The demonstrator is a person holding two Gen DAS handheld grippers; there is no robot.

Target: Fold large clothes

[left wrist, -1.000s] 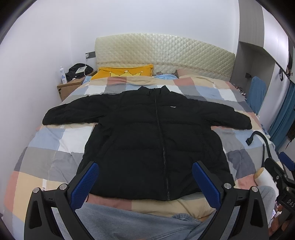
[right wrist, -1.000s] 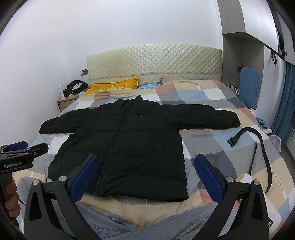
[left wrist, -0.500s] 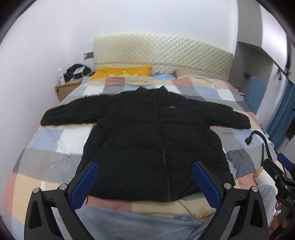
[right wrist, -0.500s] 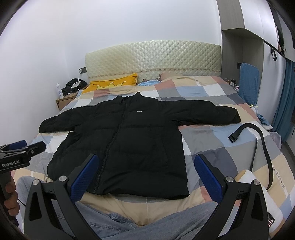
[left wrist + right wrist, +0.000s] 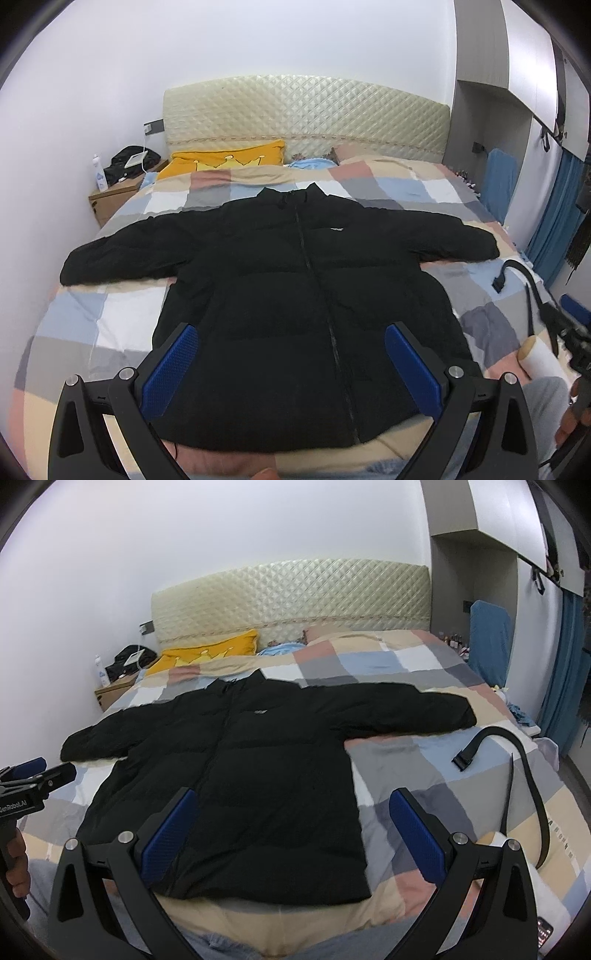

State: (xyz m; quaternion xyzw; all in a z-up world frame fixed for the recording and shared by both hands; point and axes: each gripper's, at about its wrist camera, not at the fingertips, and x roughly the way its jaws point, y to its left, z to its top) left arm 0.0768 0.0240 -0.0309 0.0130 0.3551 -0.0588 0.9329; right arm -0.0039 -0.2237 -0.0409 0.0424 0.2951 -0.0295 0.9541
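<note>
The black jacket (image 5: pixel 295 295) lies flat on my bed (image 5: pixel 92 317), sleeves spread. My left gripper (image 5: pixel 291 369) and right gripper (image 5: pixel 295 842) both gape wide above its hem, holding nothing.

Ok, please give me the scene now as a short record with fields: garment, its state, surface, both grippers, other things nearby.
garment: black jacket
state: lying flat, zipped, both sleeves spread out, not yet folded
surface: checked bedcover
left gripper: open, holds nothing
right gripper: open, holds nothing
nearby: black belt right of the jacket; yellow pillow at the headboard

"GenRobot.AI" on left gripper (image 5: pixel 22 797)
</note>
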